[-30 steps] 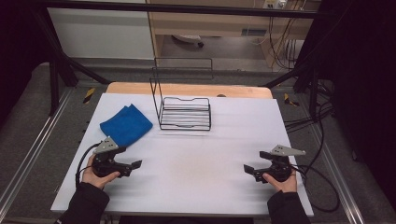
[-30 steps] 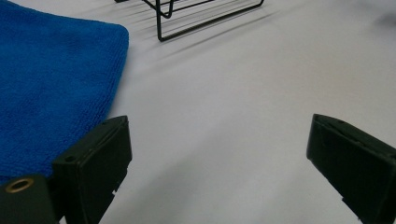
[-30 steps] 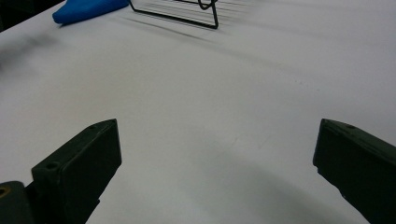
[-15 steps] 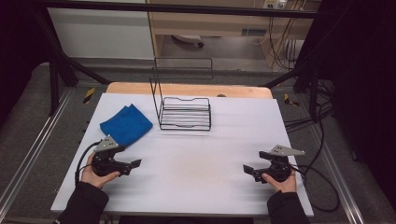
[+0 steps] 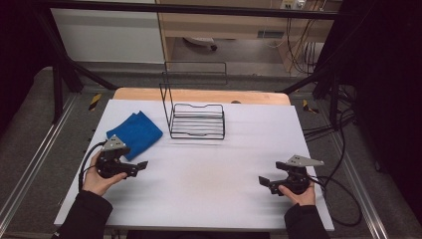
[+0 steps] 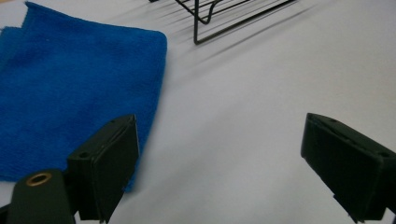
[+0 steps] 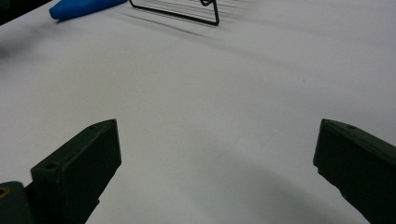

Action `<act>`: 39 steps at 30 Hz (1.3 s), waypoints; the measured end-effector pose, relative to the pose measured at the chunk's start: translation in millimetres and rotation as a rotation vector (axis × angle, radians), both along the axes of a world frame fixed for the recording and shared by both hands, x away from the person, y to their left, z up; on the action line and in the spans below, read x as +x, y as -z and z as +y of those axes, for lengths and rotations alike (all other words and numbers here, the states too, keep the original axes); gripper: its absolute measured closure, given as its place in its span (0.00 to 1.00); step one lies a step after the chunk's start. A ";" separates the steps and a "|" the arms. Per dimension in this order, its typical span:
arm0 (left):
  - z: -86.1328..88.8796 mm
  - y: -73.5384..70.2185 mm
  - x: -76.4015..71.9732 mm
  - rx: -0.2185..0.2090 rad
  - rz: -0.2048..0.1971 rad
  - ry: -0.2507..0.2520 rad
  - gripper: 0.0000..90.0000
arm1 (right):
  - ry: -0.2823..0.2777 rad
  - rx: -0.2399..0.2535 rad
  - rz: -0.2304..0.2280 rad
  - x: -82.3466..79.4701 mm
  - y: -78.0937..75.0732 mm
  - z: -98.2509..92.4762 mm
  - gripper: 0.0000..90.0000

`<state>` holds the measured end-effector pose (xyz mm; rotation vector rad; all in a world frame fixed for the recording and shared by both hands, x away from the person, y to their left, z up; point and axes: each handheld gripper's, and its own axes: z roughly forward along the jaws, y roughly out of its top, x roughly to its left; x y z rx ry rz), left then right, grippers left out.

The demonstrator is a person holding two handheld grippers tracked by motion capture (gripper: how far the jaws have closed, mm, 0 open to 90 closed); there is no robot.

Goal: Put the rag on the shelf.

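A folded blue cloth [image 5: 135,133] lies on the white table [image 5: 214,169] at the left, and it spreads across the upper left of the left gripper view [image 6: 70,93]. My left gripper [image 5: 142,165] sits just below and right of the cloth, held low over the table with its jaws wide apart [image 6: 233,163] and nothing between them. The left jaw overlaps the cloth's near edge in that view. My right gripper [image 5: 263,181] hovers near the front right of the table, also open [image 7: 215,168] over bare surface.
A black wire rack [image 5: 196,122] stands at the back middle of the table, with a tall wire frame at its left end; its corner shows in the left gripper view [image 6: 224,18] and the right gripper view [image 7: 187,11]. Cables [image 5: 343,194] trail off the right edge.
My left gripper has moved a little forward, closer to the blue cloth. The right gripper has stayed in place.
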<state>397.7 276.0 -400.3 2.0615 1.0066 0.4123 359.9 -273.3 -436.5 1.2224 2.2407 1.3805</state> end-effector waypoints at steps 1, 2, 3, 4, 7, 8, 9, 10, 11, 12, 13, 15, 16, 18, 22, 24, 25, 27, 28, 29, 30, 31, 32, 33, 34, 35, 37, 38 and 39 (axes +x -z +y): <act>-0.1 -1.7 2.3 0.003 0.000 -0.003 0.14 | -0.001 -0.001 0.000 0.0 0.1 0.1 0.02; 0.1 -3.4 4.9 0.014 -0.006 -0.008 0.15 | -0.001 -0.002 -0.001 0.1 0.1 0.1 0.02; 0.1 -3.4 4.9 0.014 -0.006 -0.008 0.15 | -0.002 -0.003 0.001 0.1 0.2 0.2 0.02; 0.1 -4.9 7.5 0.027 -0.009 -0.020 0.16 | -0.003 -0.004 0.001 0.2 0.3 0.3 0.02; 0.1 -4.9 17.5 0.049 -0.006 -0.060 0.20 | -0.004 -0.007 0.001 0.5 0.5 0.4 0.02; 0.6 -3.8 19.8 0.054 -0.006 -0.062 0.21 | -0.006 -0.008 0.002 0.5 0.5 0.4 0.02; 1.4 -2.4 21.6 0.054 -0.001 -0.064 0.22 | -0.006 -0.009 0.003 0.5 0.6 0.4 0.02; 1.7 -0.6 23.1 0.050 0.010 -0.065 0.24 | -0.005 -0.010 0.005 0.4 0.7 0.6 0.02; 1.7 -0.6 23.1 0.050 0.010 -0.065 0.26 | -0.007 -0.011 0.004 0.5 0.9 0.6 0.02; 2.2 1.7 24.7 0.058 0.013 -0.060 0.26 | -0.007 -0.011 0.004 0.5 0.9 0.6 0.02; 2.6 4.3 26.1 0.077 0.020 -0.057 0.29 | -0.007 -0.012 0.007 0.7 1.1 1.0 0.02; 5.1 9.3 28.6 0.101 0.024 -0.061 0.34 | -0.007 -0.013 0.008 1.0 1.4 1.5 0.02; 5.1 9.3 28.6 0.101 0.024 -0.061 0.38 | -0.007 -0.013 0.008 1.0 1.4 1.5 0.02; 8.3 12.4 30.9 0.121 0.024 -0.066 0.41 | -0.010 -0.014 0.012 1.3 1.7 2.0 0.02; 14.4 19.3 35.2 0.139 0.046 -0.080 0.53 | -0.014 -0.015 0.012 1.7 2.1 2.2 0.02; 17.3 21.4 35.8 0.149 0.049 -0.082 0.59 | -0.011 -0.013 0.012 1.5 1.9 2.0 0.02; 19.0 23.7 35.7 0.147 0.049 -0.087 0.60 | -0.013 -0.016 0.012 1.5 1.8 1.7 0.02; 19.9 25.3 35.6 0.165 0.058 -0.077 0.62 | -0.012 -0.016 0.009 1.7 1.8 1.5 0.02; 19.9 25.3 35.6 0.165 0.058 -0.077 0.63 | -0.011 -0.014 0.009 1.6 1.7 1.6 0.02; 19.7 26.9 35.8 0.193 0.052 -0.072 0.64 | -0.013 -0.014 0.009 1.6 1.7 1.6 0.02; 19.7 27.7 36.1 0.198 0.056 -0.071 0.64 | -0.013 -0.014 0.009 1.6 1.7 1.6 0.02; 19.7 27.7 36.1 0.198 0.056 -0.071 0.66 | -0.013 -0.014 0.009 1.6 1.7 1.6 0.02; 19.5 29.9 36.5 0.214 0.056 -0.074 0.67 | -0.013 -0.013 0.009 1.6 1.7 1.7 0.02; 19.6 31.2 36.7 0.220 0.062 -0.072 0.68 | -0.013 -0.013 0.010 1.5 1.7 1.8 0.02; 19.6 31.2 36.7 0.220 0.062 -0.072 0.69 | -0.013 -0.012 0.010 1.5 1.7 1.7 0.02; 20.4 33.6 37.3 0.229 0.068 -0.075 0.70 | -0.013 -0.010 0.011 1.5 1.5 1.7 0.02; 21.3 35.2 37.7 0.223 0.072 -0.077 0.72 | -0.012 -0.010 0.011 1.5 1.4 1.7 0.02; 21.6 35.2 37.7 0.226 0.070 -0.079 0.73 | -0.013 -0.010 0.011 1.5 1.5 1.7 0.02; 21.6 35.2 37.7 0.226 0.070 -0.079 0.74 | -0.014 -0.010 0.011 1.5 1.5 1.8 0.02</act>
